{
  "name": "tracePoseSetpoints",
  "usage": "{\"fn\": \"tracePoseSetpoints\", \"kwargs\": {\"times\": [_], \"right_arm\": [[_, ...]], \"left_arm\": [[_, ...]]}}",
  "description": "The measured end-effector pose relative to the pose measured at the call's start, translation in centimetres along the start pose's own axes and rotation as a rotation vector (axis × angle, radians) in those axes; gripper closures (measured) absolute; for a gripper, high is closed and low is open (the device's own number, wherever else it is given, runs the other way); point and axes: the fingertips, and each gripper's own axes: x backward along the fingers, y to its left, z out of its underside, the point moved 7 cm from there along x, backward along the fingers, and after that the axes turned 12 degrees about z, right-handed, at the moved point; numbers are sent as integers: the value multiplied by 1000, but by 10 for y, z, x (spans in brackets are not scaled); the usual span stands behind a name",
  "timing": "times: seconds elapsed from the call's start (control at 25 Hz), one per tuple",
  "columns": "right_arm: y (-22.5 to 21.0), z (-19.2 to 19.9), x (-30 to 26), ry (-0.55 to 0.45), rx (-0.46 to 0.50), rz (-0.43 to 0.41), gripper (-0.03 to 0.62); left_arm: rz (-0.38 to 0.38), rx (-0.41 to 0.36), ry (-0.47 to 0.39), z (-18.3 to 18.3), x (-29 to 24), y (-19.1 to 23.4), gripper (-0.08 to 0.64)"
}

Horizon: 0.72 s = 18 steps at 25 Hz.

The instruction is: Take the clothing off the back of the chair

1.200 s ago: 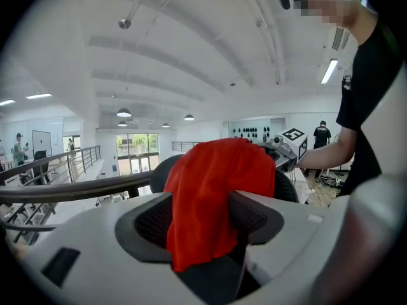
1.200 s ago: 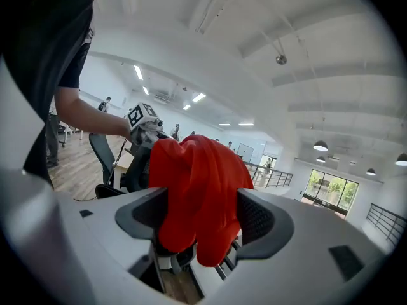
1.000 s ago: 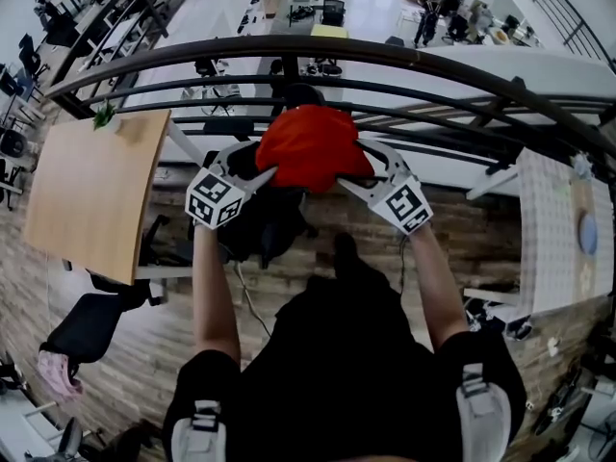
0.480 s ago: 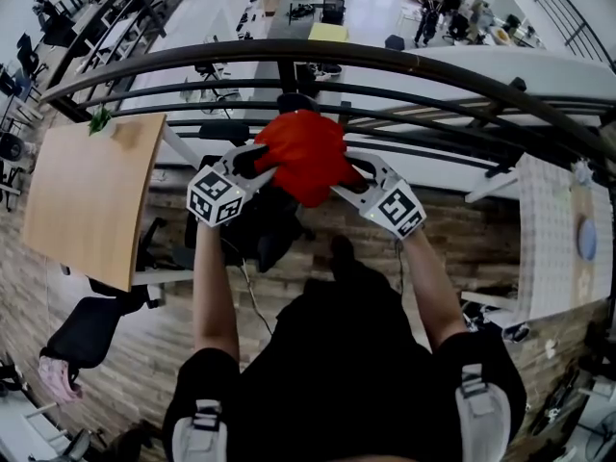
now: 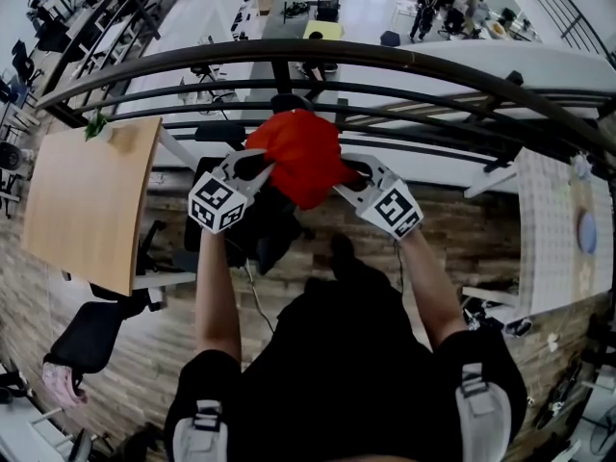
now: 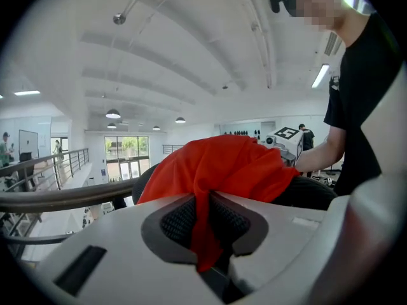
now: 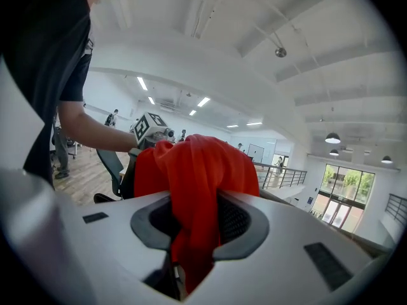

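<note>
The red clothing (image 5: 298,152) is draped over the back of a black chair (image 5: 258,227) just in front of me. My left gripper (image 5: 262,166) is at its left edge and my right gripper (image 5: 345,173) at its right edge. In the left gripper view a fold of the red clothing (image 6: 222,164) hangs between the dark pads (image 6: 181,220) of the left gripper (image 6: 203,218), whose jaws are closing on it. The right gripper view shows the red clothing (image 7: 191,164) filling the gap of the right gripper (image 7: 194,224), its jaws closing too. The chair back (image 6: 313,192) shows under the cloth.
A dark metal railing (image 5: 385,61) curves right behind the chair, with a lower floor beyond it. A wooden tabletop (image 5: 91,195) lies to the left, another black chair (image 5: 89,327) at lower left, and a white table (image 5: 551,229) at the right.
Both grippers have moved in from the sides onto the red clothing and their jaws have narrowed on it. The cloth is now bunched narrower between them.
</note>
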Motion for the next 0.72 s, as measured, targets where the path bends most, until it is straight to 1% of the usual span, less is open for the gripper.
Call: {"fn": "tracePoseSetpoints", "kwargs": {"times": [0.36,0.72], "right_arm": [[7,-11,11,-37,-29,62,485],[26,-26,34,-60,-58,124,485]], "left_arm": [[-14,-43,-41,-9,13,-7,517],[-7,-105,-50,-22,32,-31,523]]}}
